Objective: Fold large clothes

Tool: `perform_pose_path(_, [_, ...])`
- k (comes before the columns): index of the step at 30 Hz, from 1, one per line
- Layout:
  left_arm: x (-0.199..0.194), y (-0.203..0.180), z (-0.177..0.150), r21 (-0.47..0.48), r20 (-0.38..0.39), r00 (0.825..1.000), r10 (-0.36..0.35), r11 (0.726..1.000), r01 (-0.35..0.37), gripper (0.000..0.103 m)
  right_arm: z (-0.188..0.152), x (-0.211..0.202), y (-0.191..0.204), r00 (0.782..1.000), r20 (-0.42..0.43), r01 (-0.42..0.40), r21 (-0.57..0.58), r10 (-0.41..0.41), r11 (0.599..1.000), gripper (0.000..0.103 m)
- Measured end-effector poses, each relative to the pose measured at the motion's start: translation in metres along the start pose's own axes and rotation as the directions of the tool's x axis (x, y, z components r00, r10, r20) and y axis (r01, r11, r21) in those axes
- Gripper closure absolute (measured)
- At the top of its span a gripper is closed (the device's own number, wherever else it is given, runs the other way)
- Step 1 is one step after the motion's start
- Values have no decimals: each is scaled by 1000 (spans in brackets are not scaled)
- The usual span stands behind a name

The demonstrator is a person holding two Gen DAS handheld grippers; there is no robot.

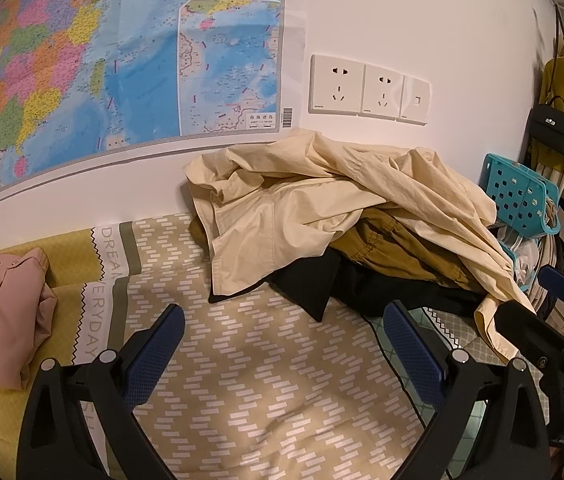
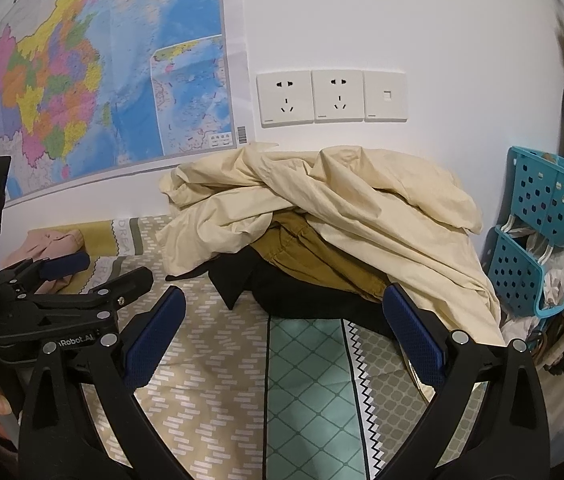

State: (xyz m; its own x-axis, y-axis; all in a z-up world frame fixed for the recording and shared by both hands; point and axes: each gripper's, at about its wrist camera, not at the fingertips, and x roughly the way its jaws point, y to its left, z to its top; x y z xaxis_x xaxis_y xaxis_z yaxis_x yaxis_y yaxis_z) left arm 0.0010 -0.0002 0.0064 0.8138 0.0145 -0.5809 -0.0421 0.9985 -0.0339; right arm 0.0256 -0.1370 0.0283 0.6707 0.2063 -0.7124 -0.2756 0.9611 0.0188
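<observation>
1. Left wrist view: left gripper hovers over the patterned bedspread, jaws spread wide, nothing between them; the pile of clothes lies beyond it against the wall.
2. The pile: cream garment on top; mustard garment and black garment beneath it.
3. Left of the pile, well apart: folded pink garment.
4. Right wrist view: right gripper, jaws likewise wide and empty, just before the pile; blue baskets right of the pile; wall sockets above it.
</observation>
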Motion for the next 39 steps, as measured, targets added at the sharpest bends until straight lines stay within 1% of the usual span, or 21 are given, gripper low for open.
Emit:
perform_pose_path(6, [4, 2, 2, -1, -5, 1000, 2, 1000, -2, 7, 1, 2, 1, 1000, 1, -2, -9, 2, 1000, 6])
perform_pose_path(13, [12, 4, 4, -16, -23, 1000, -3, 1000, 2, 7, 10, 6, 3, 1000, 7, 0, -35, 0, 999, 6])
perform_pose_path(17, [16, 5, 8, -22, -21, 1000, -5, 1000, 5, 7, 14, 10, 4, 1000, 6, -4, -48, 5, 999, 6])
perform_pose_path(25, [24, 10, 10, -35, -20, 1000, 12, 999, -13, 7, 18, 19, 2, 1000, -3, -5, -54, 5, 999, 6])
perform_pose_path(28, [35, 18, 10, -47, -42, 999, 28, 998, -30, 7, 30, 30, 4, 1000, -6, -12, -86, 11, 996, 6])
perform_pose_path(30, [46, 26, 11, -61, -68, 997, 38, 997, -42, 7, 43, 42, 8, 1000, -5, 3, -136, -4, 991, 6])
perform_pose_path(33, [57, 37, 11, -77, -87, 995, 59, 995, -65, 7, 75, 84, 18, 999, -31, 18, -235, -26, 972, 6])
perform_pose_path(35, [65, 45, 11, -93, -102, 993, 59, 993, -68, 7, 91, 112, 23, 998, -66, -2, -278, -17, 960, 6])
perform_pose_path(37, [74, 52, 10, -106, -112, 992, 62, 992, -74, 7, 107, 144, 30, 996, -84, 10, -323, -39, 946, 6])
perform_pose_path(38, [78, 54, 10, -108, -122, 990, 65, 991, -78, 7, 112, 159, 32, 993, -109, -4, -341, -36, 940, 7])
perform_pose_path(39, [82, 56, 9, -112, -137, 988, 67, 990, -83, 7, 117, 178, 34, 990, -132, 4, -359, -55, 933, 7])
